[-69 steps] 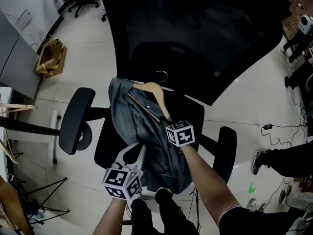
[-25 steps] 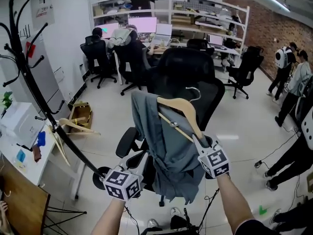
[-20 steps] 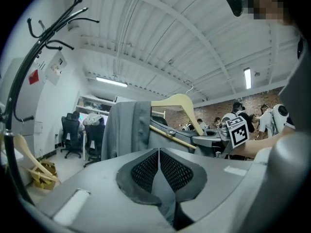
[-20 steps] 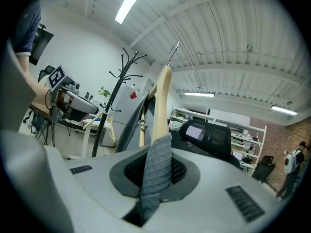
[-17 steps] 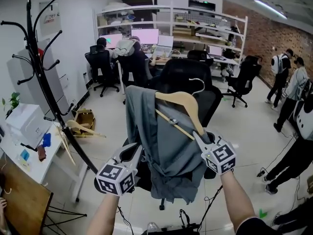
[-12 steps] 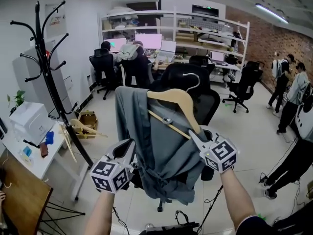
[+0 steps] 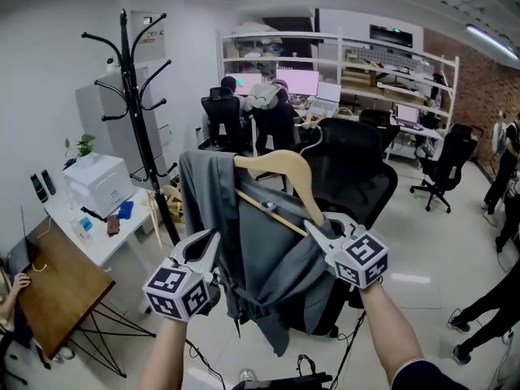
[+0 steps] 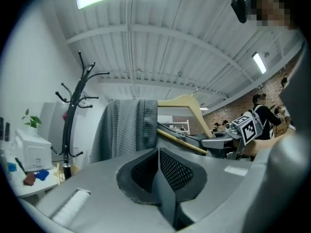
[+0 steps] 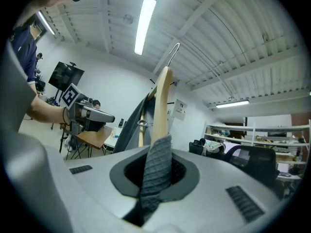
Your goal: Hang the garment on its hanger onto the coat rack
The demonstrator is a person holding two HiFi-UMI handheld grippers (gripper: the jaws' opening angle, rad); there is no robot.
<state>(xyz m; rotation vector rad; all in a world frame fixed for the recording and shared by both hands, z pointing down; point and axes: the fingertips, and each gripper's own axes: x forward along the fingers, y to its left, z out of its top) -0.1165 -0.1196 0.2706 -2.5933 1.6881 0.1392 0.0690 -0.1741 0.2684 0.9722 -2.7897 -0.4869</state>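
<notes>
Office, coat rack point(image 7: 136, 96) behind | right tool point(image 7: 314, 227) grips hanger point(image 7: 276, 164) under garment point(image 7: 210, 210) | left tool point(image 7: 206, 247) clenched

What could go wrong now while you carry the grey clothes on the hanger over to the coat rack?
1. The grey garment is bunched over one end of the wooden hanger, so it might slide off.
2. The right gripper pinches only the hanger's other end, so the hanger may tip and miss a peg.
3. The coat rack stands apart to the left, so dangling cloth could snag on the way.
</notes>
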